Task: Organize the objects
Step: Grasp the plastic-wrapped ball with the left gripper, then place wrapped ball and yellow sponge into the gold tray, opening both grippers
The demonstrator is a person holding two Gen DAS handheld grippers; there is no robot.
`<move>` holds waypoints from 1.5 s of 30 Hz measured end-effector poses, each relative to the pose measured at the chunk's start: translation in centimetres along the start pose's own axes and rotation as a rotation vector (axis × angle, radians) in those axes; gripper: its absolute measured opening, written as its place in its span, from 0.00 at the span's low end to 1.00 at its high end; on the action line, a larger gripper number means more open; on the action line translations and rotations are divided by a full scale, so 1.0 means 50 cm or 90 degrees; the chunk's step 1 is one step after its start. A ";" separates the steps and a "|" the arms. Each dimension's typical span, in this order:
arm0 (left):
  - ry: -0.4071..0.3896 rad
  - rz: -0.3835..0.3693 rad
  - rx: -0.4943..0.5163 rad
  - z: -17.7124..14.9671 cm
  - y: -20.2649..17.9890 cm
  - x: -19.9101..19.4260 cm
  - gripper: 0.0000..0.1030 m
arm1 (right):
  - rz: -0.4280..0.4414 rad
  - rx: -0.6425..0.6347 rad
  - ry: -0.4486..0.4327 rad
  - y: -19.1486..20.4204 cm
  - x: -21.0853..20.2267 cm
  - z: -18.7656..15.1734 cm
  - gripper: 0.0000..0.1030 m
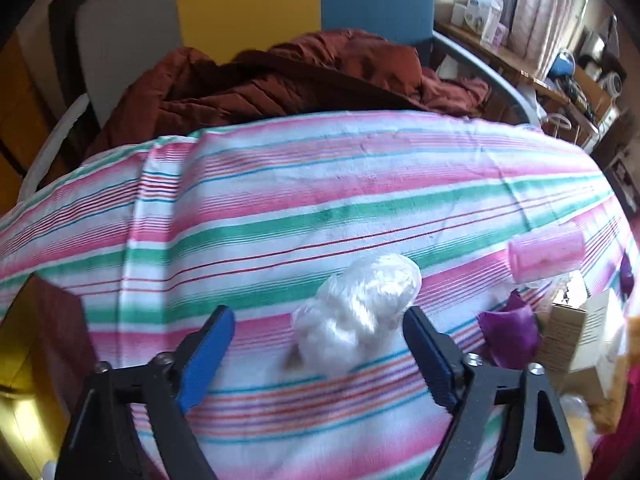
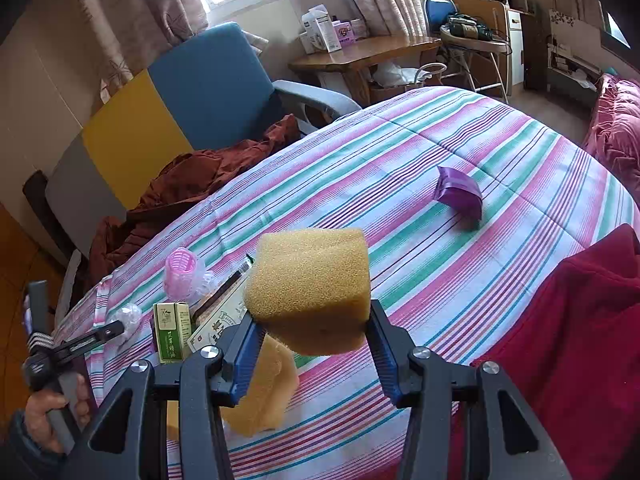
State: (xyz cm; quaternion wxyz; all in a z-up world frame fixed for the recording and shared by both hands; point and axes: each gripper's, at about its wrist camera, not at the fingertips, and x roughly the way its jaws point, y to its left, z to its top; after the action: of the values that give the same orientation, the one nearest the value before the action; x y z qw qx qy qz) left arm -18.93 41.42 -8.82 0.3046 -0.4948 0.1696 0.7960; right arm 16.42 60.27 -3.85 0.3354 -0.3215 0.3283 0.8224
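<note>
Sitting clamped between the fingers of the right gripper [image 2: 312, 316], above the striped cotton bedcover [image 2: 440, 280]: yellow foam sponge block [image 2: 312, 280]. Lying below it on the bedcover: second yellow foam sponge piece [image 2: 264, 392]. Standing left of these: small green cardboard box [image 2: 172, 332], with pink plastic hair roller [image 2: 180, 274] behind it. Lying farther left, between the spread fingers of the left gripper [image 1: 318, 314]: crumpled clear plastic bag [image 1: 360, 304]. Lying well apart, far right: purple foil packet [image 2: 458, 192]. Lying behind the bedcover, on the blue-and-yellow padded chair [image 2: 212, 80]: rust-brown quilted jacket [image 1: 280, 76].
</note>
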 end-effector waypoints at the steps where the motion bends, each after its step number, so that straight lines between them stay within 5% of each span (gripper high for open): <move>1: 0.010 -0.013 0.002 0.002 -0.003 0.011 0.65 | 0.002 -0.003 0.001 0.002 0.001 0.000 0.49; 4: 0.000 -0.018 0.031 0.001 -0.018 0.009 0.33 | 0.004 -0.007 0.001 0.004 0.002 -0.001 0.49; 17: -0.061 -0.117 -0.012 -0.141 0.013 -0.226 0.34 | 0.037 -0.056 -0.049 0.038 -0.035 -0.008 0.49; 25: -0.128 -0.087 -0.087 -0.259 0.168 -0.382 0.34 | 0.049 -0.137 -0.111 0.117 -0.108 -0.027 0.49; 29: -0.154 -0.042 -0.143 -0.314 0.268 -0.428 0.34 | 0.115 -0.190 -0.122 0.203 -0.151 -0.049 0.49; 37: -0.174 0.017 -0.260 -0.414 0.443 -0.460 0.34 | 0.282 -0.386 -0.022 0.452 -0.157 -0.188 0.49; 45: -0.180 0.040 -0.283 -0.435 0.517 -0.450 0.35 | 0.324 -0.522 0.064 0.653 -0.107 -0.336 0.49</move>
State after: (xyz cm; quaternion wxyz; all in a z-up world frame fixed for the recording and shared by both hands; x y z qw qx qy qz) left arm -13.63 2.29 0.55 0.1842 -0.4281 -0.0383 0.8839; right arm -0.26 27.51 1.03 -0.0476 -0.3761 0.0611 0.9233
